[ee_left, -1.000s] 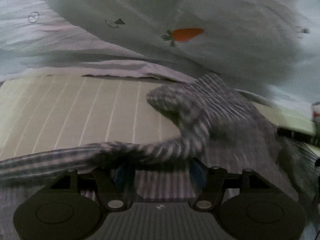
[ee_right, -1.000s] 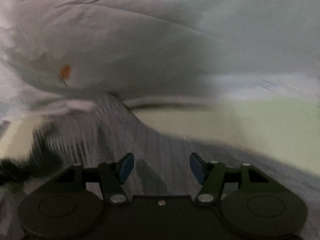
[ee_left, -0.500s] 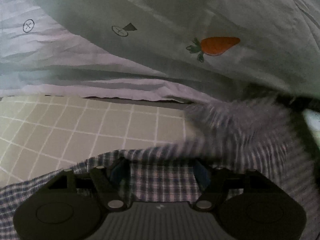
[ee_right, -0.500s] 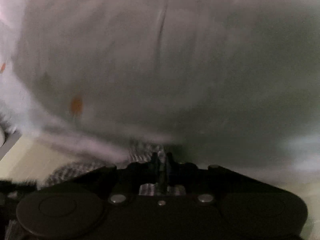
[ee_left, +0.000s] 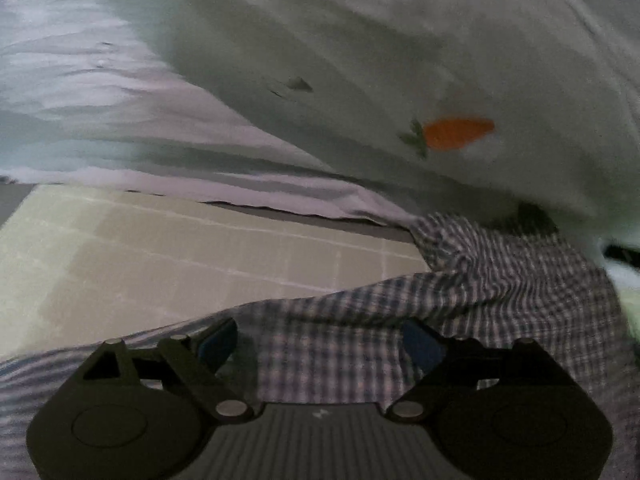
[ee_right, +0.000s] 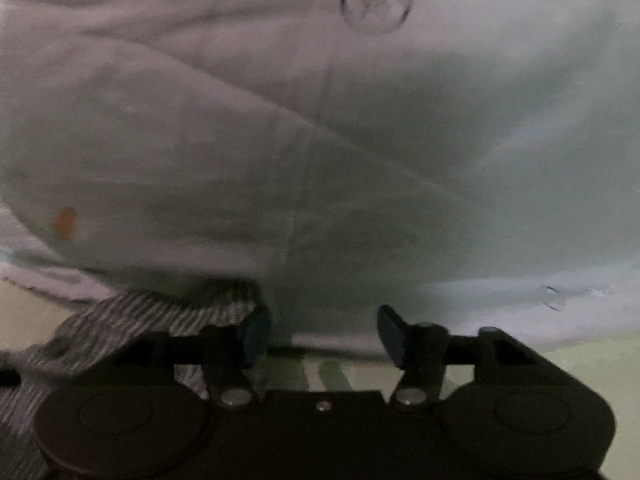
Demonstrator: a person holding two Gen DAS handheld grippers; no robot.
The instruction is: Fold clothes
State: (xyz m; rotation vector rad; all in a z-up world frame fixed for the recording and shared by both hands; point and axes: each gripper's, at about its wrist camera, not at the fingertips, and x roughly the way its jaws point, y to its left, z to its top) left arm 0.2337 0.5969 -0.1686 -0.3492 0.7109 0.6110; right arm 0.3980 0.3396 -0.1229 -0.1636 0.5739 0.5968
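Note:
A blue-and-white checked garment point(ee_left: 460, 292) lies crumpled on a pale green gridded sheet point(ee_left: 160, 256). My left gripper point(ee_left: 320, 340) is open, its blue pads on either side of the checked cloth, which lies loose between them. In the right wrist view the same garment point(ee_right: 132, 320) shows at the lower left, touching the left pad. My right gripper point(ee_right: 320, 336) is open and holds nothing, pointing at the duvet.
A big white duvet point(ee_left: 360, 60) with a carrot print point(ee_left: 456, 132) bulges right behind the garment and fills most of the right wrist view point(ee_right: 320, 140). Its hem point(ee_left: 240, 188) lies along the sheet.
My right gripper was shut half a second ago and is now open, with the checked cloth let go beside it. The left view has shifted; the garment has settled lower and right.

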